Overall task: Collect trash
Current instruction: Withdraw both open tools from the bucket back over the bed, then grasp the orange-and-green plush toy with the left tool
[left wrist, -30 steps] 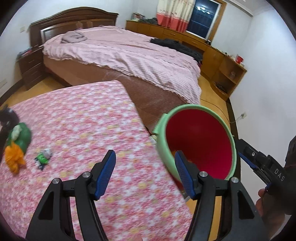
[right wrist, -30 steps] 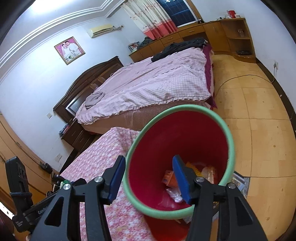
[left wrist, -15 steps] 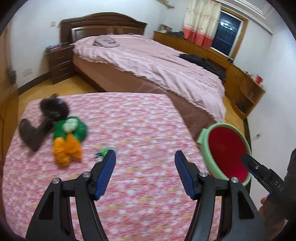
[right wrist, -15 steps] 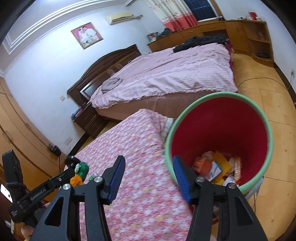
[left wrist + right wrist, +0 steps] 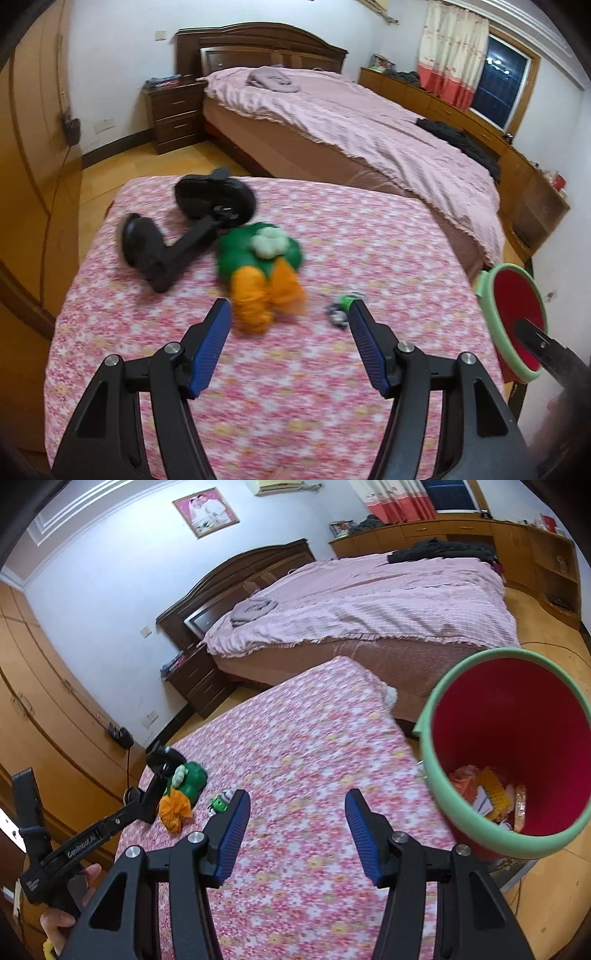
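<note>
Now both claws sit over the flowered table [image 5: 280, 406], between pickups, and the step in hand looks like the approach to the next scrap. The left claw [image 5: 288, 343] stands open with nothing between its blue pads; the right claw [image 5: 297, 834] is open and empty too.

Three bits of trash lie toward the table's far left corner: a green bag [image 5: 258, 251] topped by a white wad, an orange wrapper [image 5: 266, 299] touching its near side, and a small green scrap [image 5: 341, 308] just beside the left claw's right pad. A black stand [image 5: 192, 229] lies by them, nearer the far left edge. The red bin [image 5: 506, 753] stands off the table's right edge, some litter already in its bottom.

Next, I judge, the left claw must drop over the orange wrapper or the scrap and close; both are soft and light, so a low, centred pinch is wanted.

Against a second ago, the left view has swung from the bin to the trash, which now lies much closer ahead. The bin has slid to the right side of both views.
</note>
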